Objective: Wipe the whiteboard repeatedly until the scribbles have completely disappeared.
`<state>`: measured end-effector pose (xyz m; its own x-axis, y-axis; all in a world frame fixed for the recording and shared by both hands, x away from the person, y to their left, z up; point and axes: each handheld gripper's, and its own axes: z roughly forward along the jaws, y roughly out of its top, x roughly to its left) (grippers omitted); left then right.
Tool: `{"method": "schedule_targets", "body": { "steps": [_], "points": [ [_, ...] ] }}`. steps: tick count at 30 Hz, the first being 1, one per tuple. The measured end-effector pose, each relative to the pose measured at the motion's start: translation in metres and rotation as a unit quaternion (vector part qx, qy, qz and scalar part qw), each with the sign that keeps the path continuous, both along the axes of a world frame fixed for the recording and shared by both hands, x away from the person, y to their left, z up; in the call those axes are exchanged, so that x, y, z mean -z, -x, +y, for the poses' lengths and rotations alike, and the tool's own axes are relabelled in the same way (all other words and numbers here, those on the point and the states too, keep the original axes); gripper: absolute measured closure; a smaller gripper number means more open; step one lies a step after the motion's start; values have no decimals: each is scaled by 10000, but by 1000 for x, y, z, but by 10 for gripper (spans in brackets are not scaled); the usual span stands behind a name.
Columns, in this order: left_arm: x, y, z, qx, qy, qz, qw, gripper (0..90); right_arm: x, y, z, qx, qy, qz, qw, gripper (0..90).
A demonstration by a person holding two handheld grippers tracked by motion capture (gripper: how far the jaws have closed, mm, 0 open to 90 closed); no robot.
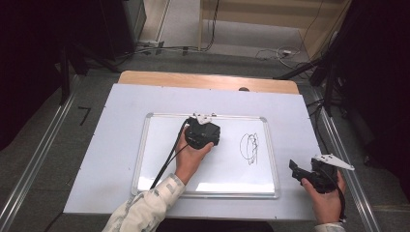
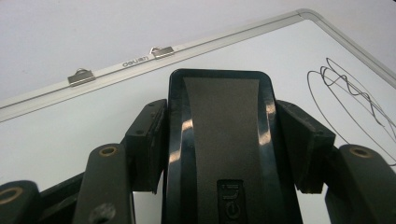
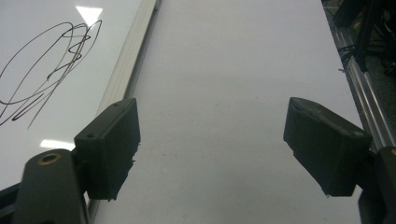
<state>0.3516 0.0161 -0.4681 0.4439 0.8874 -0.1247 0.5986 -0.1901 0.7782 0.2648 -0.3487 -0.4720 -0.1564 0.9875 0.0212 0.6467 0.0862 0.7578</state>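
Left gripper (image 1: 203,126) sits over the upper middle of the whiteboard (image 1: 159,159) in the high view, held in a hand whose patterned sleeve (image 1: 145,210) comes in from the bottom edge, with a black cable trailing back along the forearm. Its jaws are hidden under the body from this height. To its right on the board lies a black scribble (image 1: 250,147), near but apart from the gripper. Right gripper (image 1: 302,171) rests in the other hand just off the board's right edge, over the white table cover (image 1: 106,121), its grey plate on top.

Seen from the left gripper view, the two jaws are closed against the sides of a black whiteboard eraser (image 2: 219,140), both pads pressing on its glossy edges. The eraser's front end points toward the board's top frame (image 2: 210,42), where two small metal clips (image 2: 81,76) sit. The scribble (image 2: 348,98) lies off to the right on the white surface, clear of the eraser.

From the right gripper view, the jaws stand wide apart with nothing between them but the bare white table cover (image 3: 224,93). The whiteboard's frame (image 3: 133,60) runs past the left jaw, and the scribble (image 3: 44,70) shows beyond it.
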Motion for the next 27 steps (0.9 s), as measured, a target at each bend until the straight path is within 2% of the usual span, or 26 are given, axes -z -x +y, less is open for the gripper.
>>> {"method": "schedule_targets", "body": {
  "steps": [8,27],
  "points": [
    [0,1,-13,178,-17,-23,9998,400,0,0,0,-9,9,0,10000,176],
    [6,-1,-32,387,-120,1,9992,400,1,0,0,-40,18,1,10000,176]
  ]
}}
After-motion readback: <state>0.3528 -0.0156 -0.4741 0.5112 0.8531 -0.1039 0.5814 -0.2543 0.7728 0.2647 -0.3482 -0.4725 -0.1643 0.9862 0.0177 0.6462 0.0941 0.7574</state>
